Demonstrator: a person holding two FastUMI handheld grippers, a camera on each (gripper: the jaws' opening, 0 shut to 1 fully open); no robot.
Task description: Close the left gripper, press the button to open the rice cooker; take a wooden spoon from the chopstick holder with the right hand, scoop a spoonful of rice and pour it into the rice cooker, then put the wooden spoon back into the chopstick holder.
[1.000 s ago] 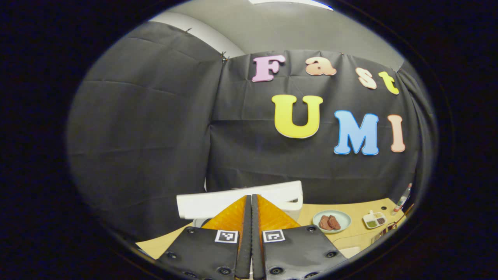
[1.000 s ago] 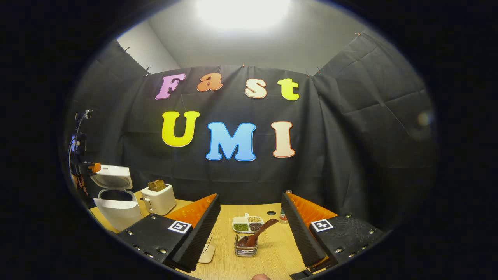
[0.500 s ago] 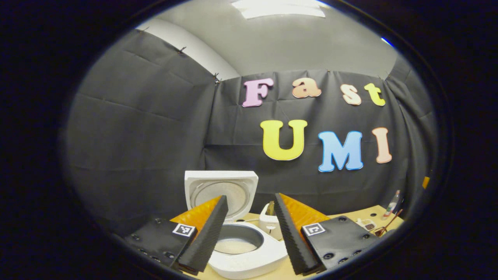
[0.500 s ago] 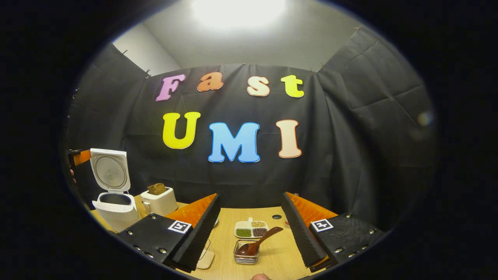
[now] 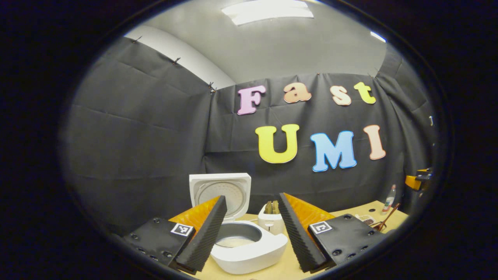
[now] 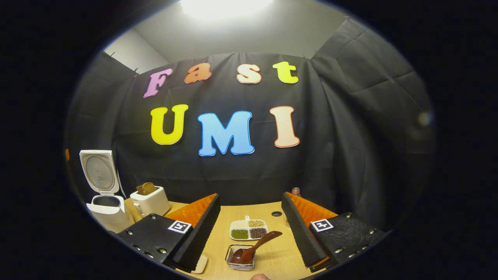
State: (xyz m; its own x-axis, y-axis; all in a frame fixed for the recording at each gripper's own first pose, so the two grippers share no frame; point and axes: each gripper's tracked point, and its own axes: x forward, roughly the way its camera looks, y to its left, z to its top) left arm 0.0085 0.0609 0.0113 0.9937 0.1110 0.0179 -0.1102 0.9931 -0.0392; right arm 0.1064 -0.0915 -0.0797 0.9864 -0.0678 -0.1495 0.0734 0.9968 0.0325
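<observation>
Rice cooker: sitting on the counter with its lid standing upright.
Wooden spoon: leaning in the chopstick holder (handle tilting right).
Left hand-held gripper: gaping wide, framing the cooker's rim.
Right hand-held gripper: spreading wide, empty, holder lying between its fingers.
Toaster: standing just beside the cooker.
Divided dish: sitting behind the holder, bare counter around.

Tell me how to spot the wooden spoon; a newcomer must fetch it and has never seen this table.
In the right gripper view, find the wooden table before the black cloth wall. In front of the divided white dish stands a small wire holder. The wooden spoon rests in it, handle slanting up to the right: the one dark brown utensil there.
</observation>
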